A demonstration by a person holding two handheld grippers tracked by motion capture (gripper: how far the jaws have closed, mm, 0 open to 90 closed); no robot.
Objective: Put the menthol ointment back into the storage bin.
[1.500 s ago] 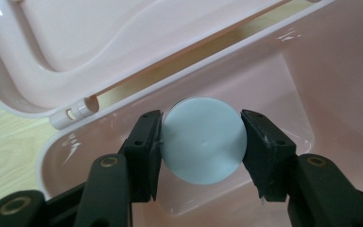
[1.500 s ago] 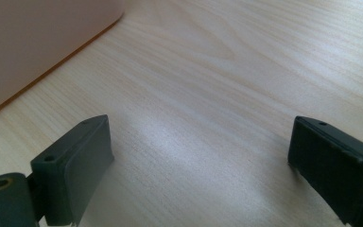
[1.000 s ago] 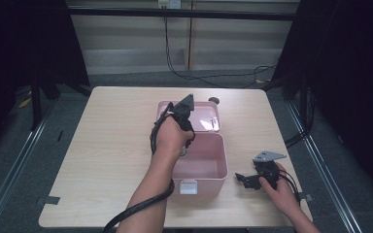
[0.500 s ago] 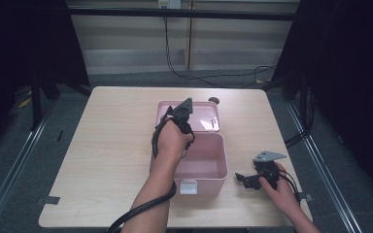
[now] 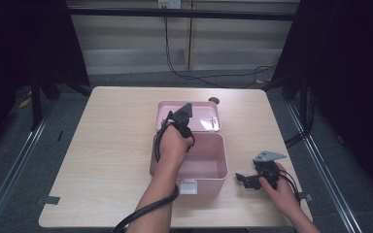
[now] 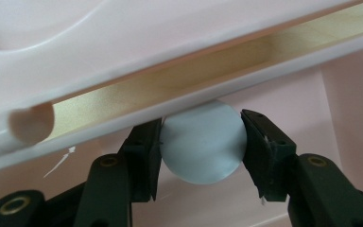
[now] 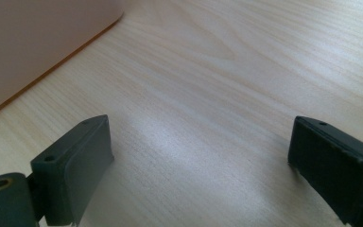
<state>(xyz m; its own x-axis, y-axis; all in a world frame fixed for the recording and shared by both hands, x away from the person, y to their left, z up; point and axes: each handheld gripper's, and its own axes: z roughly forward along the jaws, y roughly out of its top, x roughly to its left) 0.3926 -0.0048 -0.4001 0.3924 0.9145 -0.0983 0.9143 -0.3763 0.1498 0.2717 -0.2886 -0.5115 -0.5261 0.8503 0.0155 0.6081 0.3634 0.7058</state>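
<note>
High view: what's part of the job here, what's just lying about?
In play:
- pink box, lid open
- pale ball, clamped in left gripper jaws over the box
- left gripper

Lying about:
- right gripper, jaws open, resting on table
- small dark object behind the lid

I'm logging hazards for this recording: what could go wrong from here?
The pale ball is pinched between the left gripper pads only at its sides, so it could squirt out. It sits right against the pink box rim and might snag there. The right gripper hangs open, too far to catch it.
</note>
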